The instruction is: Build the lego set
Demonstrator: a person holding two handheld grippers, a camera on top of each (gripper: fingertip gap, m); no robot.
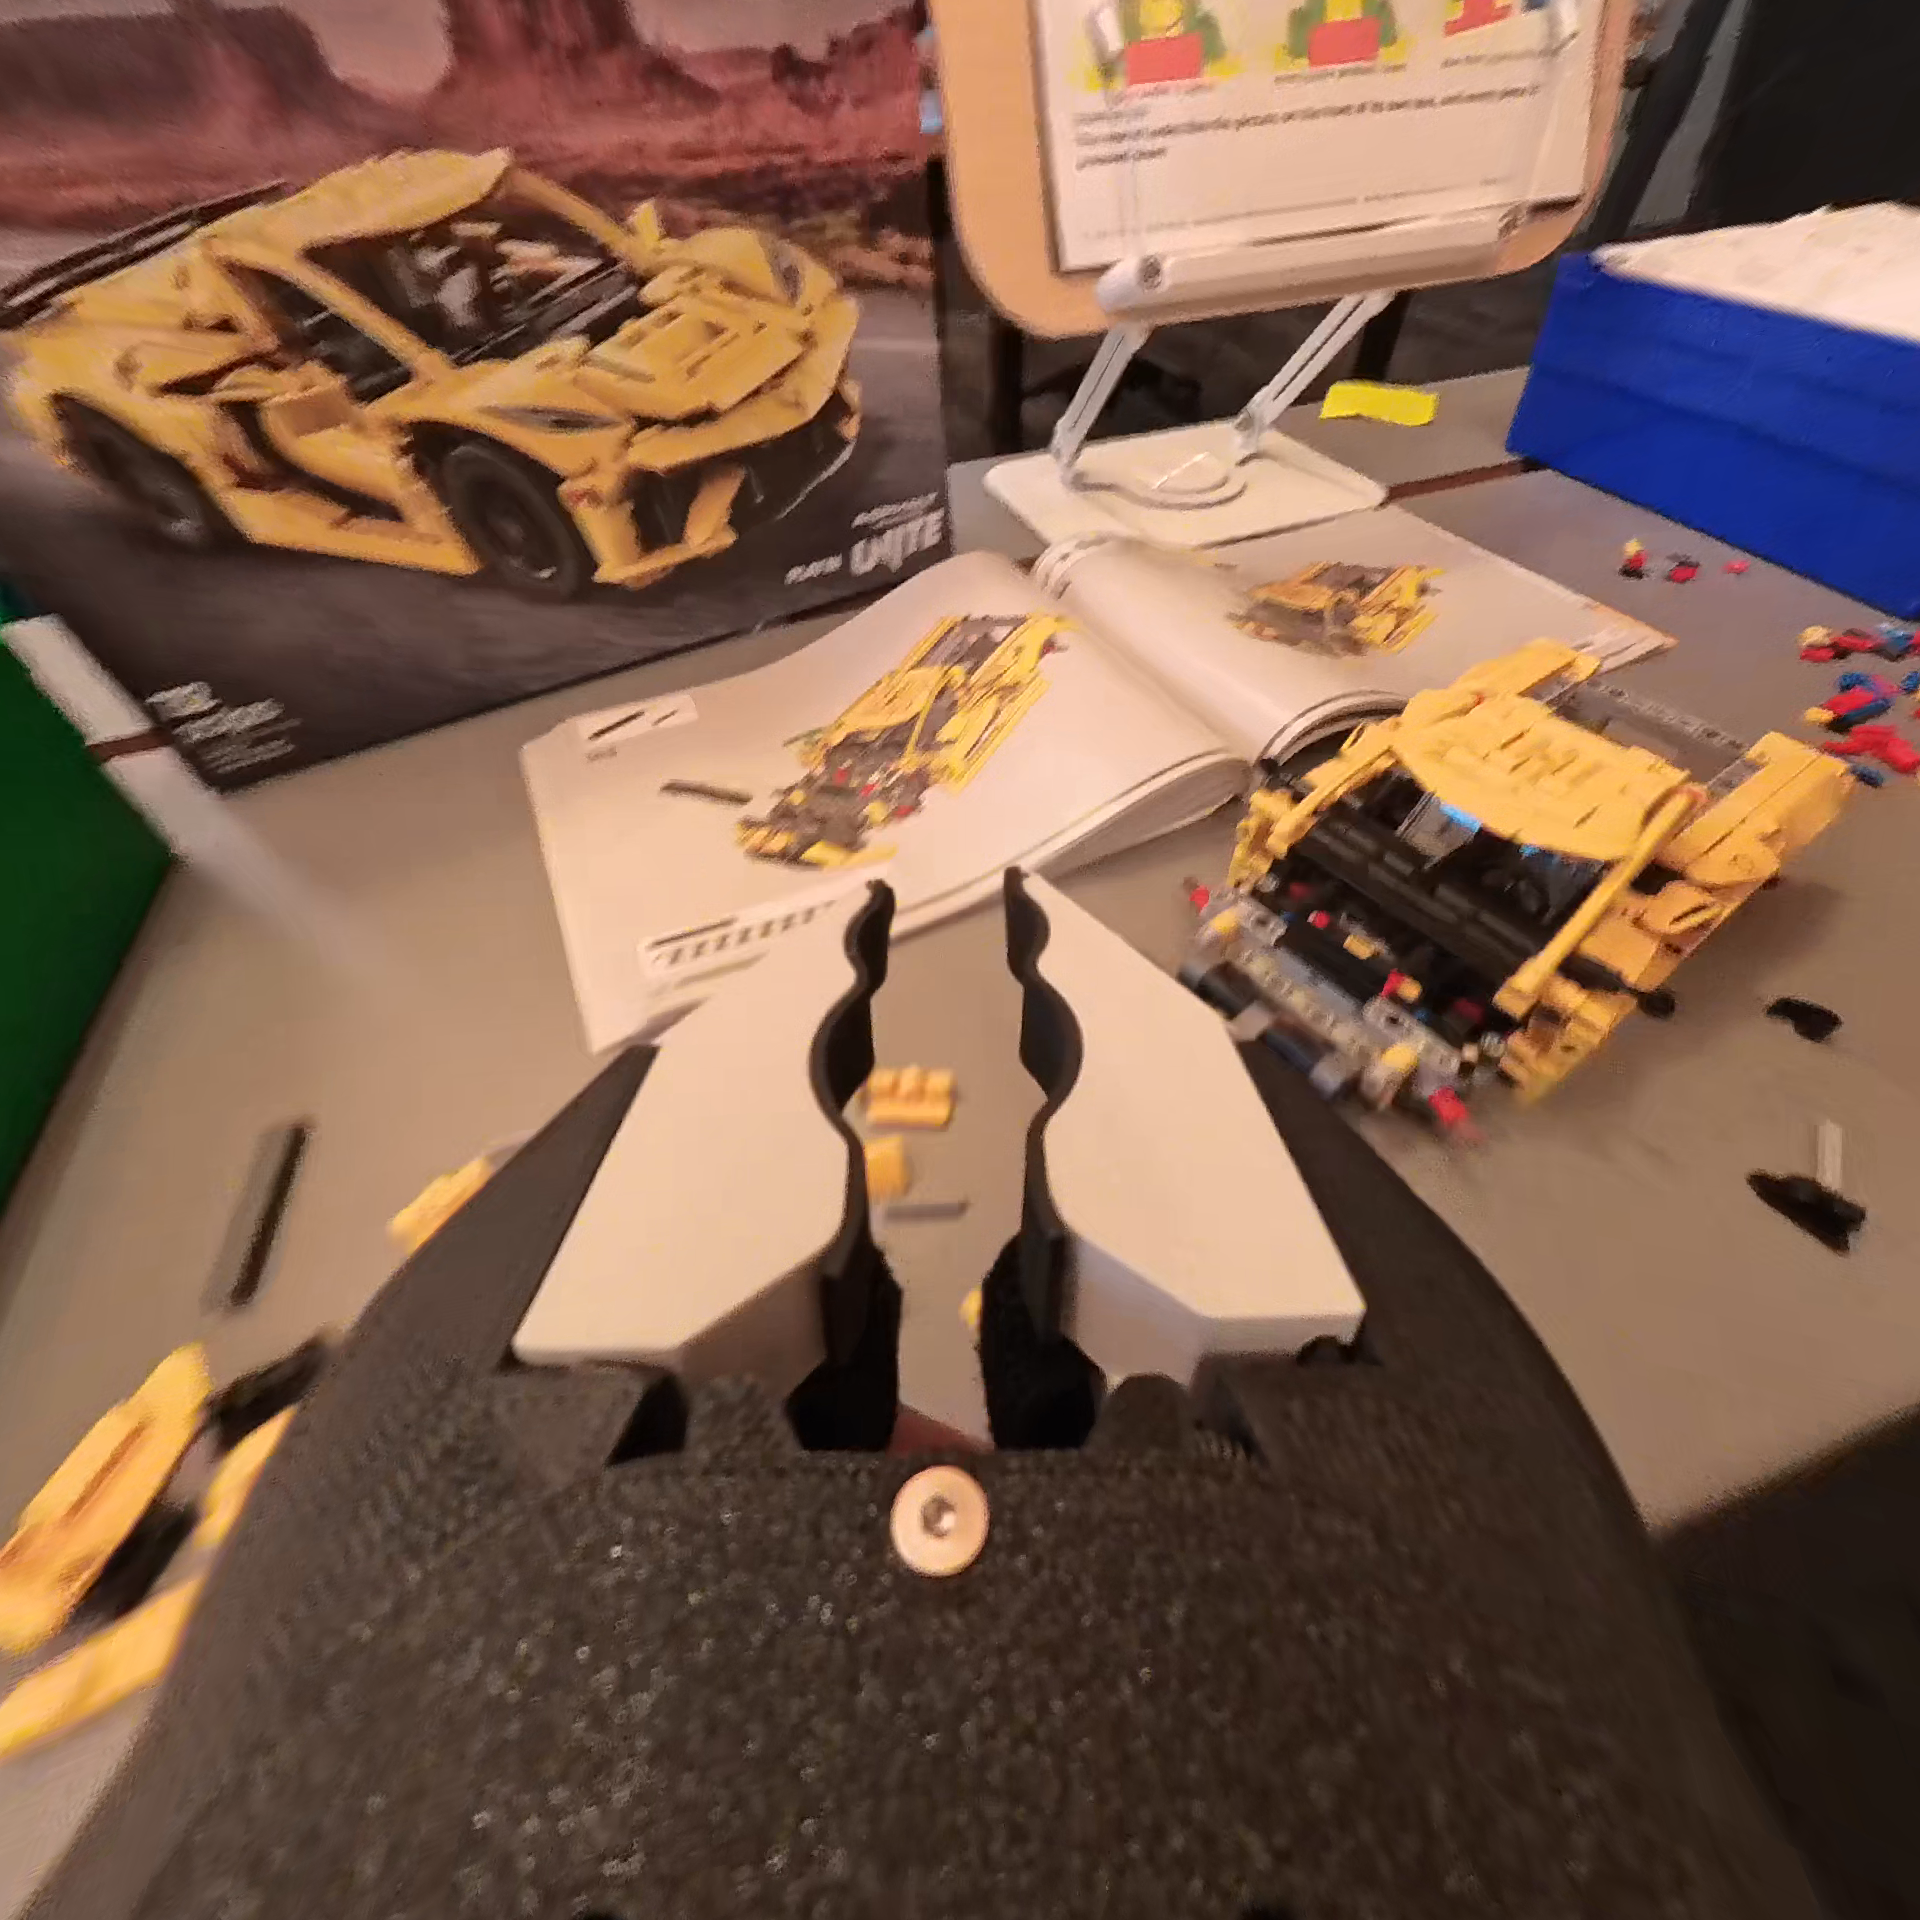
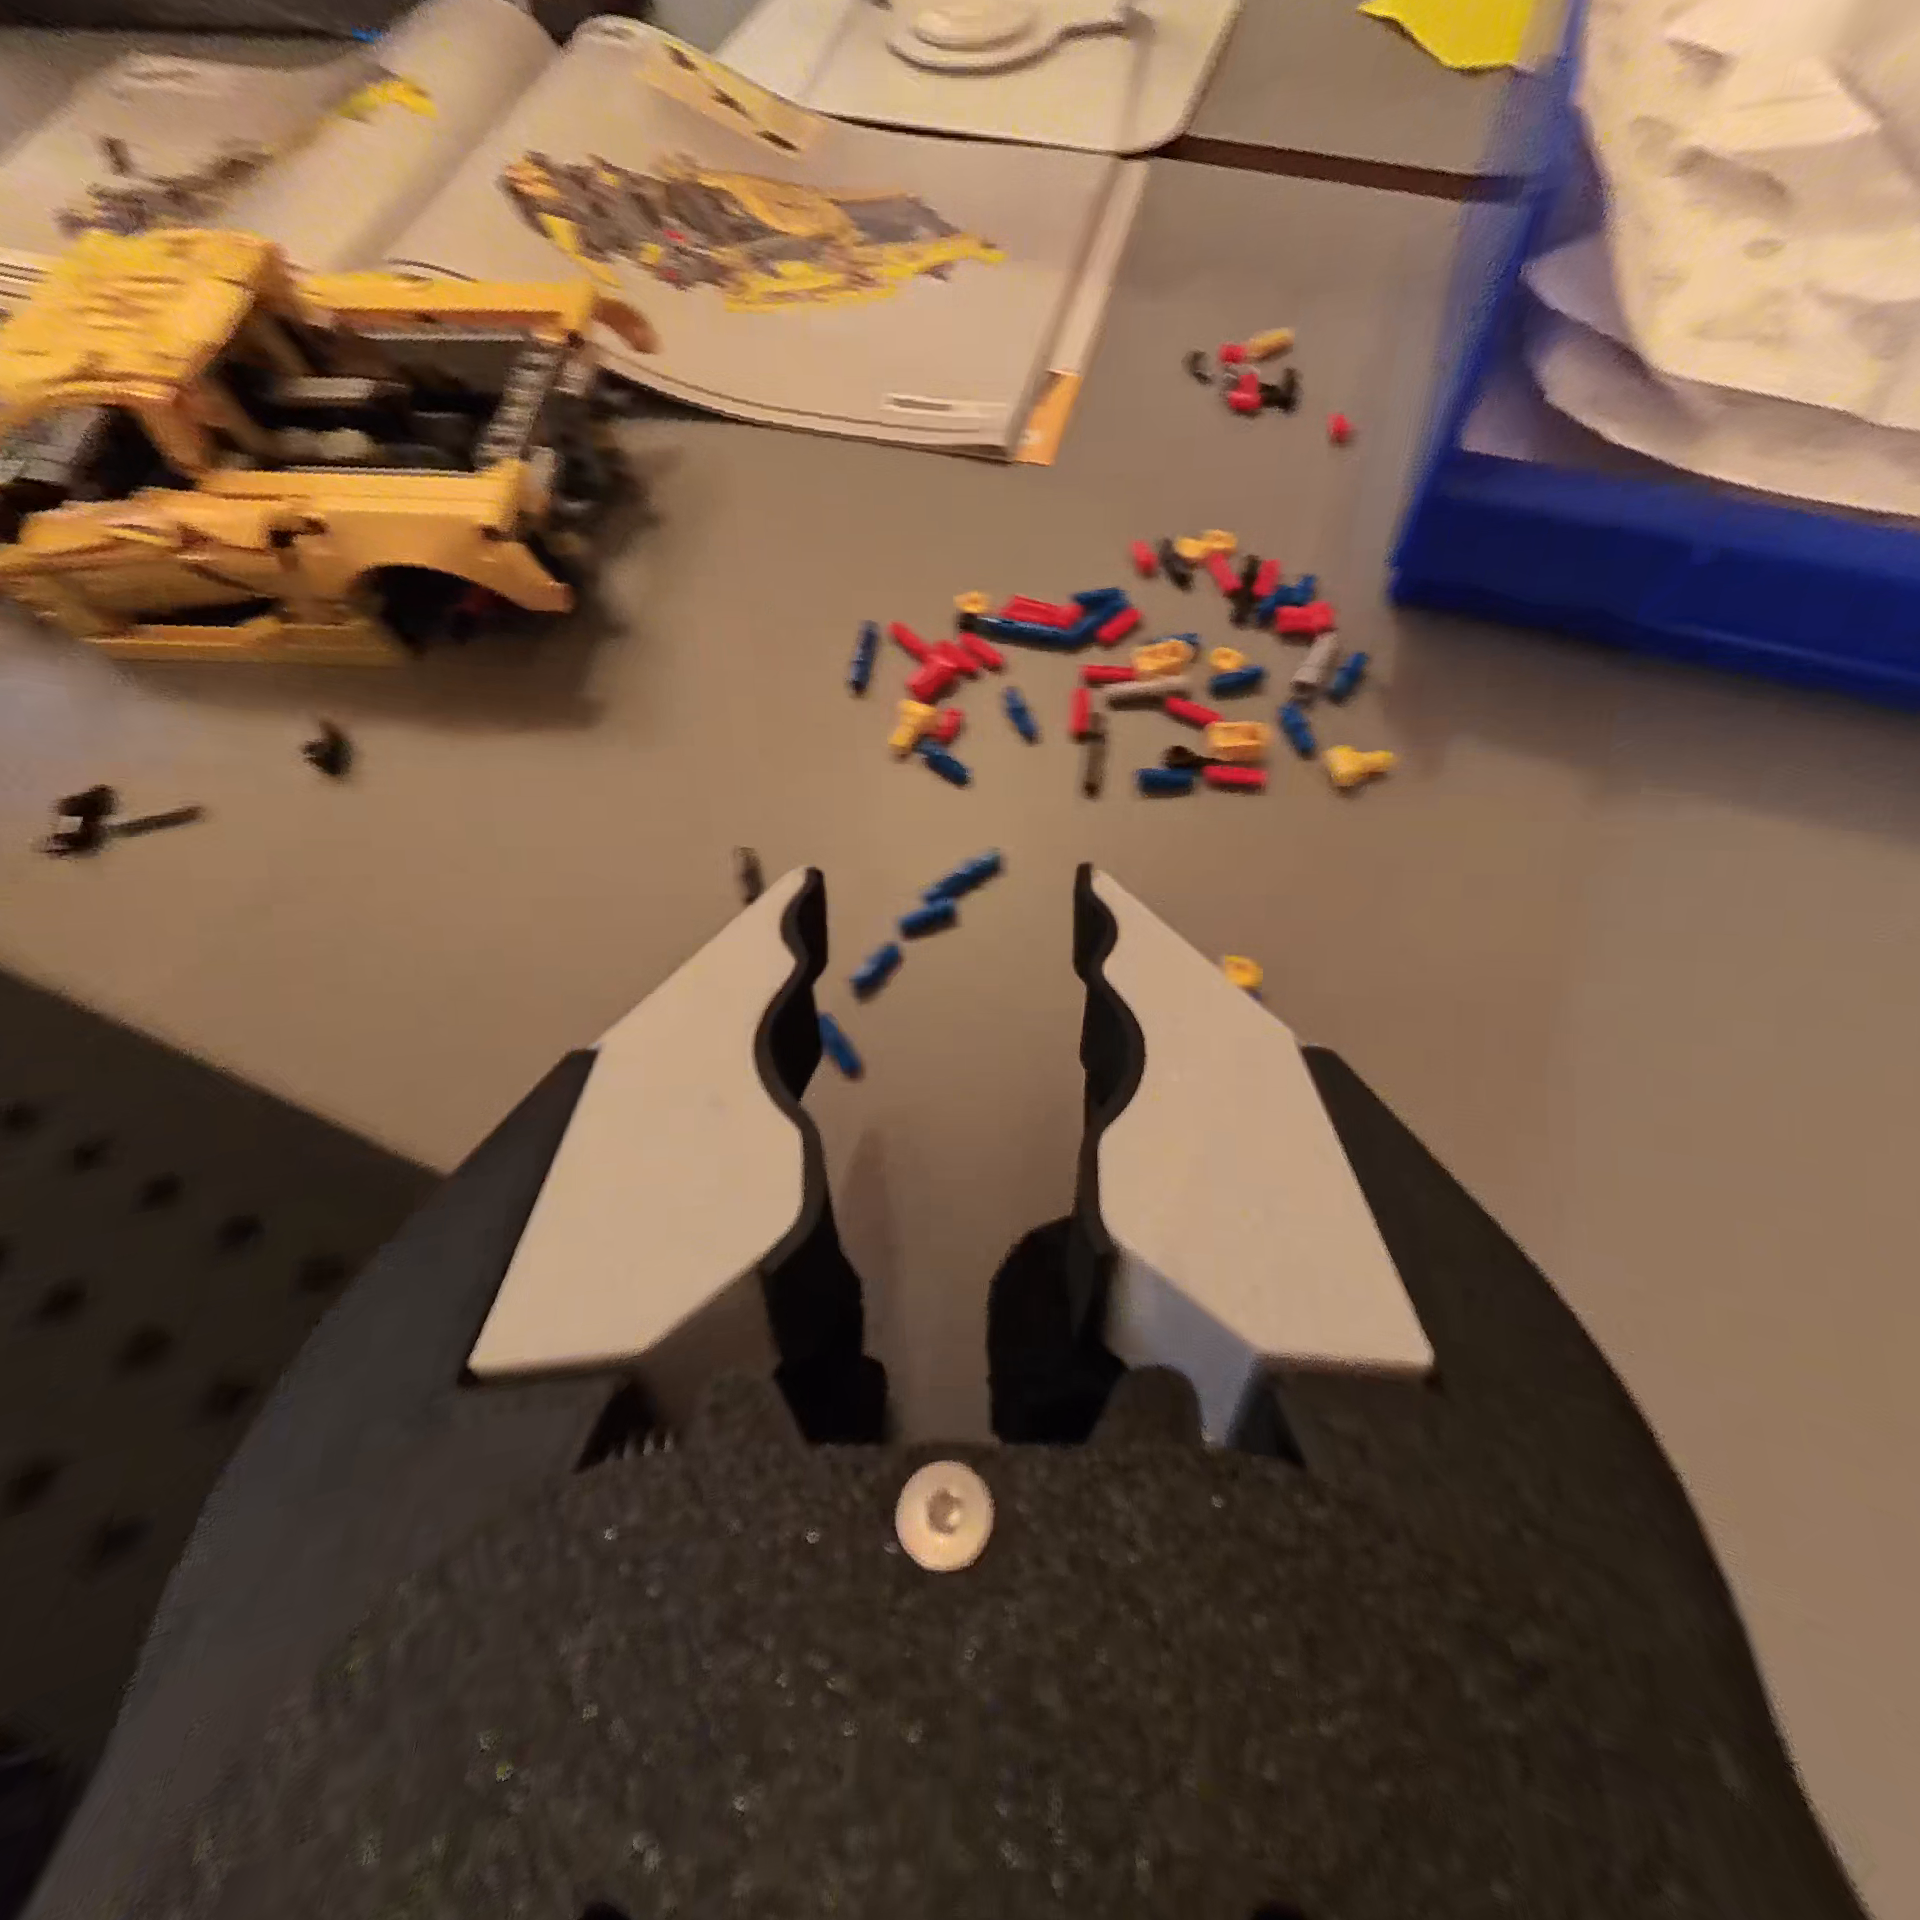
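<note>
— What sort of place is this?
— A lab-style build station, I'd say: a grey table (image 2: 727,935) with a black perforated board (image 2: 156,1247) at its near left edge.
— Anything else?
— A blue bin (image 1: 1714,416) at the far right corner and a document stand (image 1: 1184,457) at the far edge.

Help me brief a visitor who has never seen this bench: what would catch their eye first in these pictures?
Probably the half-built yellow car model, lying on the grey table beside the open instruction book. Behind it at the left stands the big box picturing the finished car. In the right wrist view, a scatter of small red, blue and yellow pins lies ahead of the open, empty right gripper, near a blue bin.
</note>
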